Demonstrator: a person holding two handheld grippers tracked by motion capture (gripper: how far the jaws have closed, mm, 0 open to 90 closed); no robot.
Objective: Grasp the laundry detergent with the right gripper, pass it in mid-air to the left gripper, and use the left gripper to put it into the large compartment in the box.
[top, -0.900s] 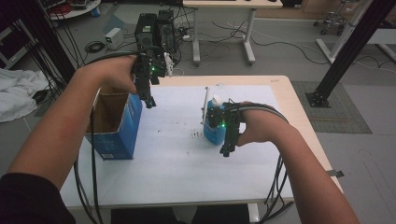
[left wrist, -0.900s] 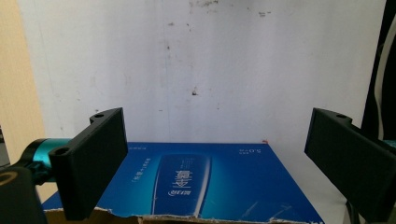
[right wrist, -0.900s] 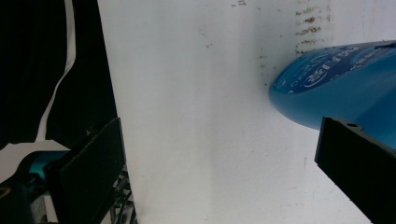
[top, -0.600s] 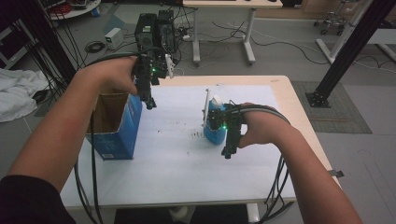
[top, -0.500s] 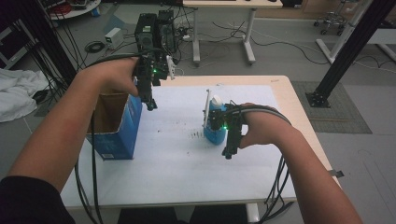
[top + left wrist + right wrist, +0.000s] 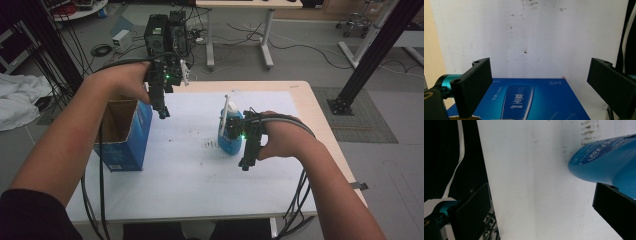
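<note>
A blue bottle with a white pump top stands upright near the middle of the white-covered table. My right gripper hangs just to its right and nearer the front, pointing down, jaws open and empty. In the right gripper view the bottle lies beside the right jaw, outside the gap of my right gripper. An open-topped blue carton stands at the left. My left gripper hovers over its right edge, open with nothing held. The carton's printed face sits below my left gripper.
Dark smudges mark the sheet left of the bottle. Bare wood runs along the table's right edge. Behind the table stand computer towers and another desk. A black frame post rises at the right.
</note>
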